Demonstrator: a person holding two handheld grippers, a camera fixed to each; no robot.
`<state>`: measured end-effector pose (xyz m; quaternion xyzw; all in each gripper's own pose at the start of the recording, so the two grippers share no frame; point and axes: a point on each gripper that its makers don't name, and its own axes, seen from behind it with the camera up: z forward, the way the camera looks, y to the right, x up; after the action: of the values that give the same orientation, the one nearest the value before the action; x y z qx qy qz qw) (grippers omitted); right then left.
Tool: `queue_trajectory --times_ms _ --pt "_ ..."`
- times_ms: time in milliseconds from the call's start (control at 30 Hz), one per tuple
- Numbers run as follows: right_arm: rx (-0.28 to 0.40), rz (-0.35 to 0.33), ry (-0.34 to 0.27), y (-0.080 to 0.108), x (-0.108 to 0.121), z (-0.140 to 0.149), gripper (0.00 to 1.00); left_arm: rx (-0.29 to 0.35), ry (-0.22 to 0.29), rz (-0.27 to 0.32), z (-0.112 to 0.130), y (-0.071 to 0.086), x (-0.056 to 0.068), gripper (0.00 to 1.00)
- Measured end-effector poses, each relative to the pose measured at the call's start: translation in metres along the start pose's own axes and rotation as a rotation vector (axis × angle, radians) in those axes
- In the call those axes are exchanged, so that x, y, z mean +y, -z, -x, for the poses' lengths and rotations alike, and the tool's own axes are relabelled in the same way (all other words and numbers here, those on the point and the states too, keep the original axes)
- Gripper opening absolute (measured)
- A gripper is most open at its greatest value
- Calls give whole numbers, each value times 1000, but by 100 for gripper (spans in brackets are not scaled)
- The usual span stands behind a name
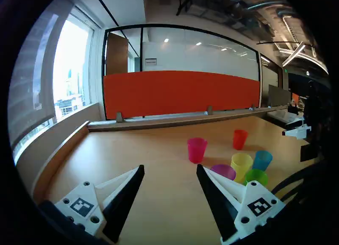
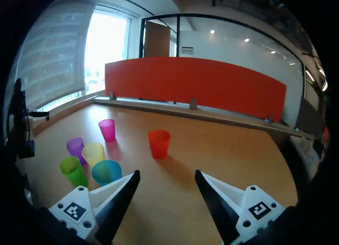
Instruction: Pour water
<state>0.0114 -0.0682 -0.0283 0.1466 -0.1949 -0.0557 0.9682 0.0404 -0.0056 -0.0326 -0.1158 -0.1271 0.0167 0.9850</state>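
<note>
Left gripper (image 1: 170, 167), right gripper (image 2: 167, 172) wide open, empty, above wooden table (image 1: 127, 151); orange partition (image 1: 178, 92), window (image 1: 70, 75) behind.

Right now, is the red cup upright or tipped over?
Upright: the red cup stands on its base, open rim facing up. Whether it holds water: cannot tell.

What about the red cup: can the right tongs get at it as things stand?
Probably yes. The right tongs are open, and the red cup stands upright ahead, apart from the other cups, with bare table between.
</note>
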Motion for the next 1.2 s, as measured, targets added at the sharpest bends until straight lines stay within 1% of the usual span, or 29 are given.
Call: queue_trajectory --times_ms 100,200,400,467,600,700,900,1000,1067,1200 --pt "43 41 10 0 10 -9 100 25 17 -10 -6 0 -3 91" --pt "99 91 11 0 21 -21 100 65 35 -27 -18 1 -7 91" --pt "198 163 -10 5 39 -46 100 125 64 -62 -34 0 -19 91" --pt "235 182 -17 8 44 -55 100 137 68 -69 -37 -2 -20 91" --pt "305 222 -34 16 55 -71 100 183 75 -87 -48 -4 -22 91" --pt "330 246 -48 20 62 -74 100 216 66 -96 -56 -4 -22 91" --pt "384 283 -95 31 70 -83 100 278 42 -115 -71 2 -22 91" --pt "399 293 -113 33 71 -82 100 291 44 -132 -73 3 -24 91" --pt "404 295 -112 33 72 -81 100 293 49 -140 -74 3 -25 91" --pt "417 310 -112 35 73 -84 100 302 78 -146 -74 2 -24 91"
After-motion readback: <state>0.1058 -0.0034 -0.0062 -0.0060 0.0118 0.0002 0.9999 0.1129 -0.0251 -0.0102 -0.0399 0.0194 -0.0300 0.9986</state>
